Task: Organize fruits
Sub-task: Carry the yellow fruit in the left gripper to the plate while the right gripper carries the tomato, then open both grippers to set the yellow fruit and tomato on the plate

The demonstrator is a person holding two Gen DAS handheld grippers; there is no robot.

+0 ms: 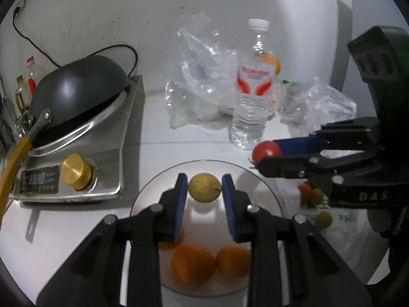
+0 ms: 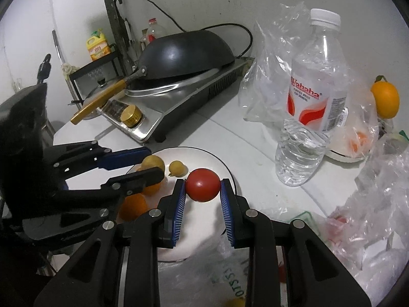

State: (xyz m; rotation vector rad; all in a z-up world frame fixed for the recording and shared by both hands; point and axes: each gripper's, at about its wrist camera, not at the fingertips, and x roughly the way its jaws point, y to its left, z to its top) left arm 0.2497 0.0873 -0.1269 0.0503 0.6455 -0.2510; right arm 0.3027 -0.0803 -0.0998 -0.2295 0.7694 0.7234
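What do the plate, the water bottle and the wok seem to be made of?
The plate looks like glazed white ceramic: smooth, opaque, softly shiny. The water bottle is clear thin plastic with ribbed, dented walls and a white cap. The wok appears to be dark metal with a satin sheen, perhaps coated; its handle looks brassy or wooden.

Red tomato [image 2: 202, 185], yellow-brown fruit [image 1: 204, 188], white plate [image 1: 163, 179]

Your lighting is dim and cool, coming from overhead. It throws glare onto the wok [image 1: 76, 81], the stove [image 2: 179, 107] and the plastic bags [image 1: 202, 76]. The oranges [image 1: 193, 262] near your fingers [image 1: 179, 204] look blurred. Both views bend and darken at the corners.
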